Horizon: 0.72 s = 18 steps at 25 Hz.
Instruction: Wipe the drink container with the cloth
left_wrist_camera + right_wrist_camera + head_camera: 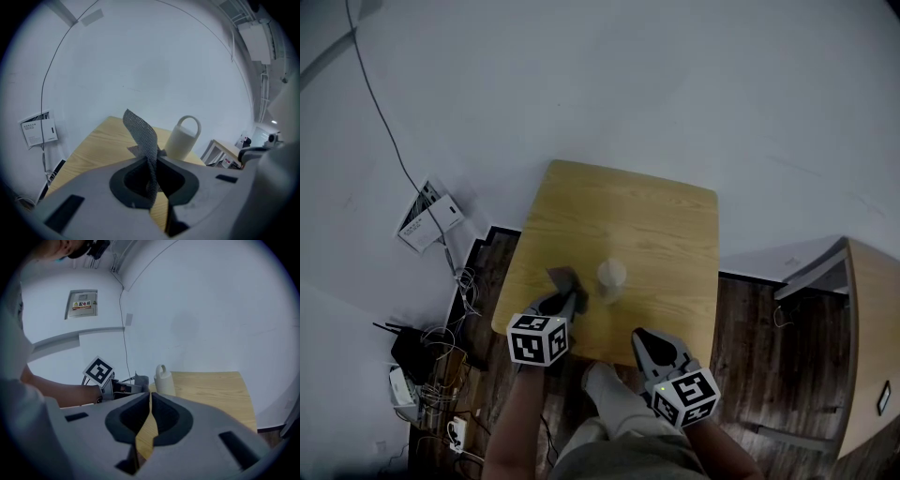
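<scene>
Left gripper view as guide: pinches the grey cloth (143, 136) in the left gripper (152, 164) jaws, near but apparently not touching the drink container (183, 138) standing mid-surface (628, 206) toward the near edge, holds the right gripper (150, 397) jaws pressed together empty, leaves the wiping seemingly yet to start.

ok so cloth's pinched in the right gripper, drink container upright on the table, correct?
No: the grey mesh cloth is pinched in the left gripper, not the right, as the left gripper view shows. The right gripper is shut on nothing. The white drink container does stand upright on the wooden table.
</scene>
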Available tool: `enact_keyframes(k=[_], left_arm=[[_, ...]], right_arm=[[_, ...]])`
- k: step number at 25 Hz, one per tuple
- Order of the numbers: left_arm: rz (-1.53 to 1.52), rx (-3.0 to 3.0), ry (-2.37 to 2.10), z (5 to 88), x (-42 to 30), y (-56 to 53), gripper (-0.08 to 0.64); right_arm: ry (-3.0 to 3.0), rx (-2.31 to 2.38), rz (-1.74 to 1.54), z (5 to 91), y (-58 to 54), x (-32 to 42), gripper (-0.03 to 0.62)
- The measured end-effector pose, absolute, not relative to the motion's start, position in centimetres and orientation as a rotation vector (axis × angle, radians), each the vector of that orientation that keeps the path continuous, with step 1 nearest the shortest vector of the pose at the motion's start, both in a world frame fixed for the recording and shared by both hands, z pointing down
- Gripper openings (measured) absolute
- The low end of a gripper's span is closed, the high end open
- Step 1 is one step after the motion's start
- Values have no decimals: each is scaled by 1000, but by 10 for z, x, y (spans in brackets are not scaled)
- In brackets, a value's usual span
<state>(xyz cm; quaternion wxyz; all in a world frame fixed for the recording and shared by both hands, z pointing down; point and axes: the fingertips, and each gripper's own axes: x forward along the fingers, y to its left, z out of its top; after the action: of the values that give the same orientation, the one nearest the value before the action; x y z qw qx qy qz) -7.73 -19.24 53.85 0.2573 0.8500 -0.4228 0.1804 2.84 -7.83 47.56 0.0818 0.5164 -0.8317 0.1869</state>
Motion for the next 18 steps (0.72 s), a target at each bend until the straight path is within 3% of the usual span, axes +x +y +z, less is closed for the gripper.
enact_keyframes(k=[18], left_arm=[[433,2438,-852,508,-42,-264,21]], right_arm=[[-2349,1743,565,473,-131,23,12]])
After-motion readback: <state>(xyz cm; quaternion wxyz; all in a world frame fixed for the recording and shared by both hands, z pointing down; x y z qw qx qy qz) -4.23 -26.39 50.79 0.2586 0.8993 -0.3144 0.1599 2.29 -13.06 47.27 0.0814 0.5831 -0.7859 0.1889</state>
